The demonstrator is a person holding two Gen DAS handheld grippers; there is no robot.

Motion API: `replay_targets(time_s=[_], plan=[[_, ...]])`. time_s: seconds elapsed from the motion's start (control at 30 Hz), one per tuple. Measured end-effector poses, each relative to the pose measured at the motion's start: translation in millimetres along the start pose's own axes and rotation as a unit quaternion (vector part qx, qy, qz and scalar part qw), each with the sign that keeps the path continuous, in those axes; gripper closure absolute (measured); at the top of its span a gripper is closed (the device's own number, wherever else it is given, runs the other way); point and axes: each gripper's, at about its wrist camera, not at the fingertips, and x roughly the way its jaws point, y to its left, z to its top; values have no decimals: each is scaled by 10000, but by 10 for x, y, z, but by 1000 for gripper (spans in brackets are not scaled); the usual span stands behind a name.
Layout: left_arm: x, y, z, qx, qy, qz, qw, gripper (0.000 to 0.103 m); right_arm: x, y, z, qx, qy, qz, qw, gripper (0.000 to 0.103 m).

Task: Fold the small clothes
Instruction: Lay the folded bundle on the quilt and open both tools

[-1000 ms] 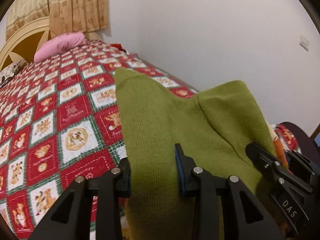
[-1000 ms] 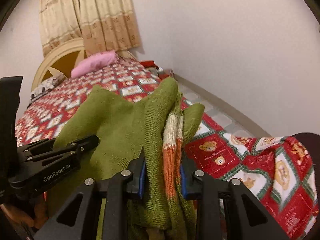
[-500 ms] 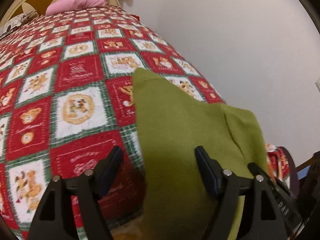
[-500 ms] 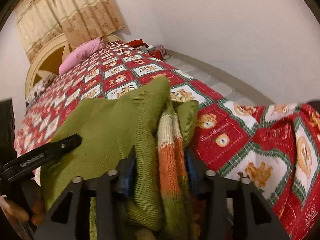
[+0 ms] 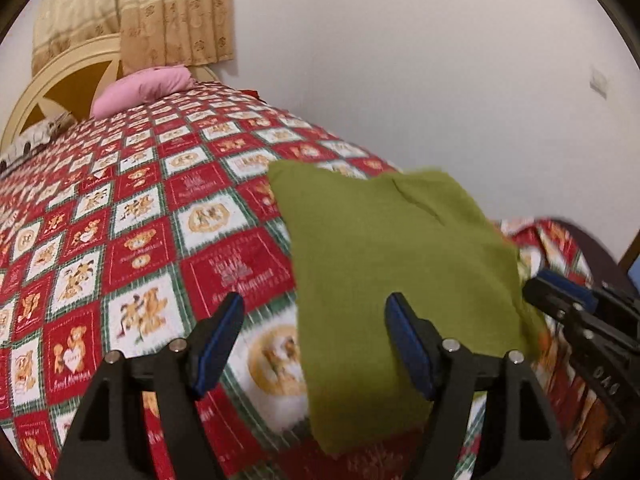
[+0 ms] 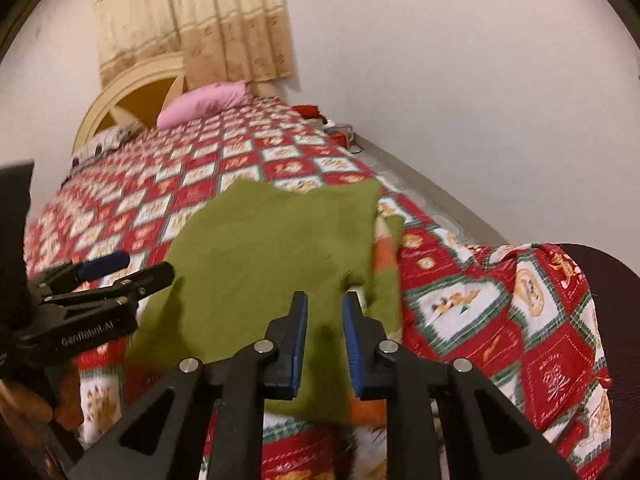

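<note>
The green knitted garment [image 6: 276, 248] lies folded on the bed's teddy-bear quilt [image 5: 120, 240], an orange-striped part showing at its right edge. The left hand-held gripper [image 5: 312, 340] stands wide and empty. The right hand-held gripper [image 6: 324, 328] has just been closing, nothing pinched between its narrow jaws. This fold looks released; next likely calls for regrasping an edge.

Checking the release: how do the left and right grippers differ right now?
The left gripper stands wide, its jaws having just been opening; the right gripper shows only a narrow gap, its jaws having just been closing. Neither has anything clamped between its pads; the sweater lies on the bed beneath both.
</note>
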Motion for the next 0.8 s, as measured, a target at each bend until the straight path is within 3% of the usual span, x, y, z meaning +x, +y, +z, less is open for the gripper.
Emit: replay_targets(time_s=[0.17,0.8], plan=[[122,-36,-142,-7,209,153,9997,27,280,-2,-220,7,527,-166,9985,84],[-22,-138,-388,172,361,241,9989,27,132,-36,-406,168,710,-343,9967,86]])
